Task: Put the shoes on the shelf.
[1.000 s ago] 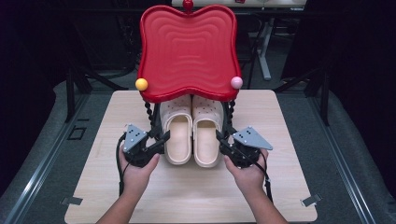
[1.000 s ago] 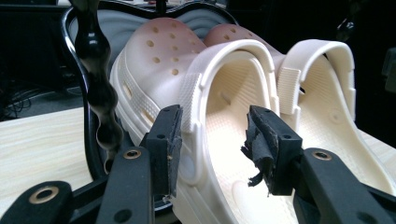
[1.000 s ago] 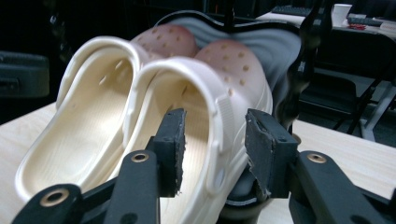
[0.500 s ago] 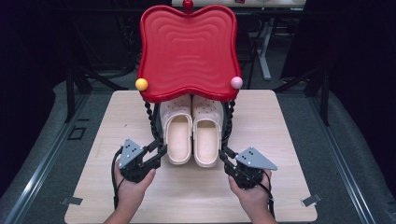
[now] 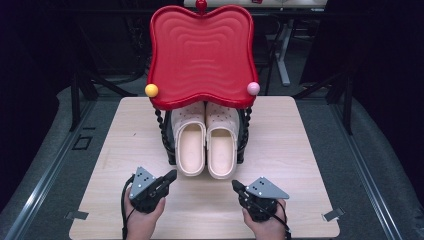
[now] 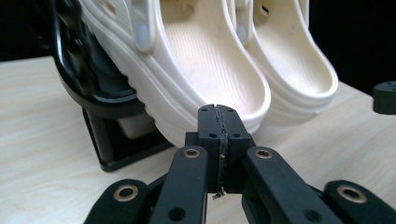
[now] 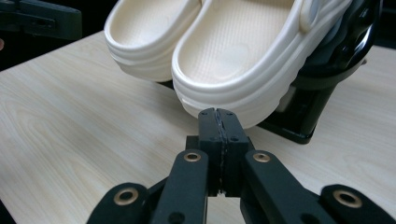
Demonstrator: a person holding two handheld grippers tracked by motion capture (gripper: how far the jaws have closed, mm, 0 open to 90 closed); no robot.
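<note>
Left gripper [image 5: 171, 175] pinched closed, empty | right gripper [image 5: 237, 187] likewise, both just closing on nothing | clogs [image 5: 206, 145] just ahead, heels out on rack [image 5: 170, 145] | step: likely withdrawal after placing | next: reopen only if regrasping heels

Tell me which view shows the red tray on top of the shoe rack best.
The high view: the whole red tray lies open to it, ribbed top and rim, above the clogs. The two gripper views look under it, at clog heels and the black rack.
</note>
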